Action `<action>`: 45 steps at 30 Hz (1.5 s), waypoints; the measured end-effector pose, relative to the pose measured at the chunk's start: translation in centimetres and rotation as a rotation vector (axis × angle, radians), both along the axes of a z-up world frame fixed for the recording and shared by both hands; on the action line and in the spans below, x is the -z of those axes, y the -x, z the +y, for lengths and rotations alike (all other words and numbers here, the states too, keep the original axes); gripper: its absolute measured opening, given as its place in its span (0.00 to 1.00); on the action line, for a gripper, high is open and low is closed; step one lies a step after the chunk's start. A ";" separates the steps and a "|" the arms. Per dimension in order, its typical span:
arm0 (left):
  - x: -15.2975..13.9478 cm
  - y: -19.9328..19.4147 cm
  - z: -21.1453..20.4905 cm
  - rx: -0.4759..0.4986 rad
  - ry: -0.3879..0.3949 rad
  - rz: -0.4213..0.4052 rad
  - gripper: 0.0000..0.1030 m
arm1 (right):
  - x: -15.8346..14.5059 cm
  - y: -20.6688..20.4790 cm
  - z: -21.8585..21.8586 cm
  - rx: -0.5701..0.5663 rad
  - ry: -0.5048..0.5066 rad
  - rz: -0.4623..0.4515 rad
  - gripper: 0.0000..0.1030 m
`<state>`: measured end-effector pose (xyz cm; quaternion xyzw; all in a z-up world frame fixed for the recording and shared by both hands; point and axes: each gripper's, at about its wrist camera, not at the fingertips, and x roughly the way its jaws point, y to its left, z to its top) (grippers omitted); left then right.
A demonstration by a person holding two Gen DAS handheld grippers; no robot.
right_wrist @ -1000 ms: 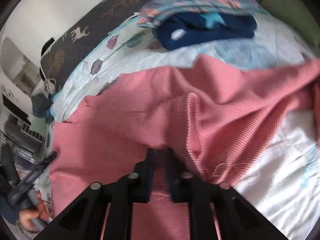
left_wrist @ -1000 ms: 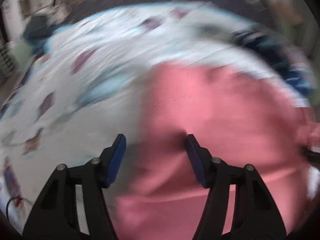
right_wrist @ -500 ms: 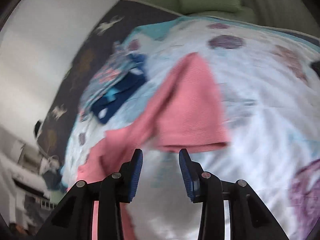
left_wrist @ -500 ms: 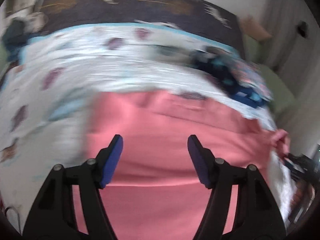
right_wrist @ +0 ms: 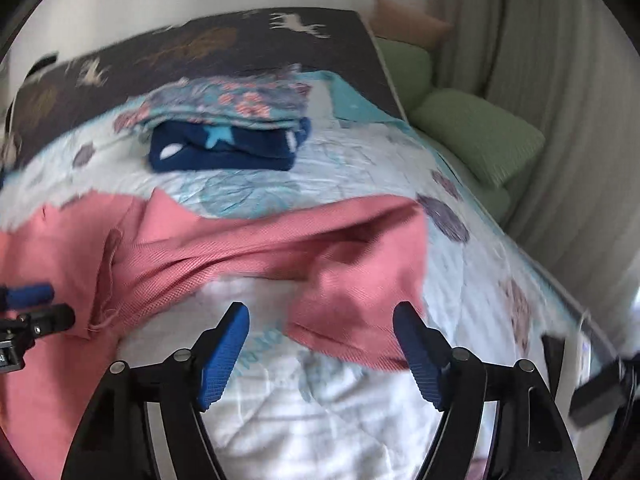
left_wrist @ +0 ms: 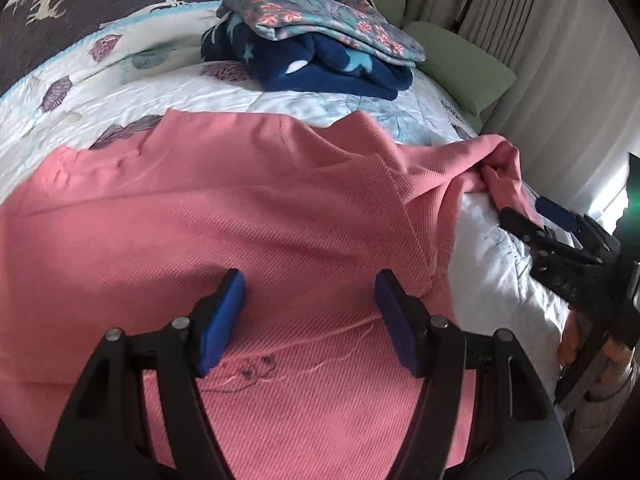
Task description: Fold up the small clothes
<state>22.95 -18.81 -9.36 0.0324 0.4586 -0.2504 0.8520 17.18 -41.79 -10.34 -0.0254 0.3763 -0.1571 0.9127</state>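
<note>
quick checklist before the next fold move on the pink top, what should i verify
1. Left gripper free to grasp: ok, fingers spread apart over the pink top, holding nothing.
2. Right gripper free to grasp: ok, fingers apart, with the sleeve lying just ahead of them.
3. Body of the top lying flat: ok, mostly smooth with slight wrinkles near the far edge.
4. Sleeve laid out flat: not ok, it is bunched and creased.
5. Finished stack out of the way: ok, it sits farther up the bedspread, apart from the top.
6. Hem nearest the camera straight: cannot tell, hidden behind the left gripper.
</note>
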 end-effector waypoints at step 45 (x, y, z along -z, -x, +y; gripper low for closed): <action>-10.2 5.5 7.3 0.129 0.331 -0.133 0.06 | -1.4 7.3 -6.1 -0.068 -0.630 -0.001 0.83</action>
